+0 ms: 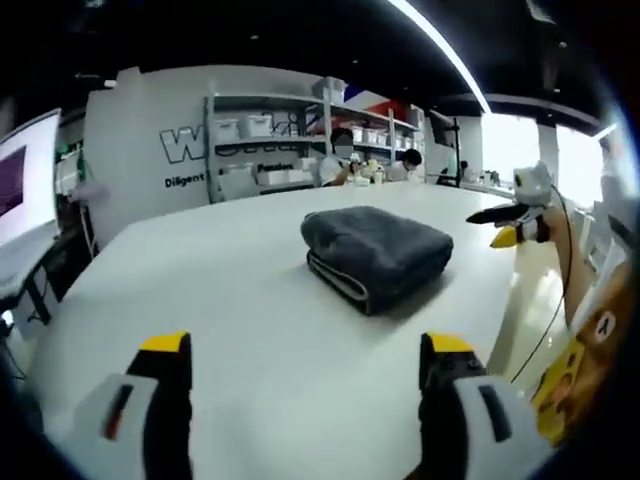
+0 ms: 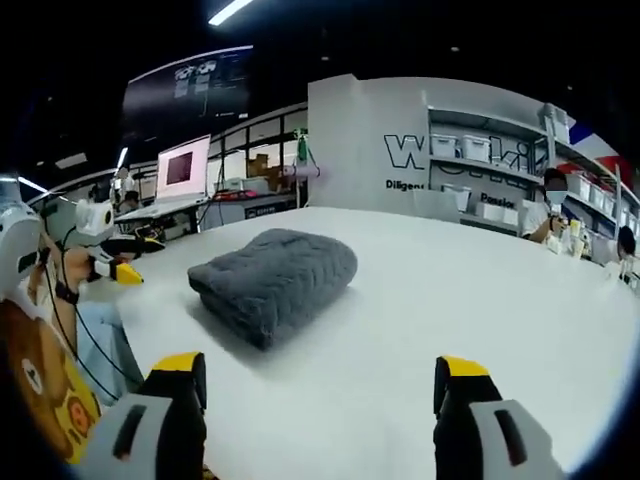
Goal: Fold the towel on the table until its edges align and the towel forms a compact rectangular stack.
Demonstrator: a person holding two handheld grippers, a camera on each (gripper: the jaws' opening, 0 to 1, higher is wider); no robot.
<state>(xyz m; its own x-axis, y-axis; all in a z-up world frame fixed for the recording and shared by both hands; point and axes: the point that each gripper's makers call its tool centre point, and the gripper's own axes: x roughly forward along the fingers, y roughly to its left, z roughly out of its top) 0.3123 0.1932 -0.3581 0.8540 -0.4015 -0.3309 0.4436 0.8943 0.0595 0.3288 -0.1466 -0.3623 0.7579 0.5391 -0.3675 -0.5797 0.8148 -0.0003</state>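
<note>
A dark grey towel lies folded into a thick, compact stack on the white table. In the left gripper view my left gripper hovers over the table short of the towel, jaws wide apart and holding nothing. My right gripper shows at the table's right edge, clear of the towel. In the right gripper view the towel sits ahead and to the left. My right gripper is open and empty in front of it, and my left gripper shows at the far left beyond the table.
The person holding the grippers, in a yellow bear-print shirt, stands at the table's edge. Shelves with white boxes and seated people are behind the table. A desk with a monitor stands off to one side.
</note>
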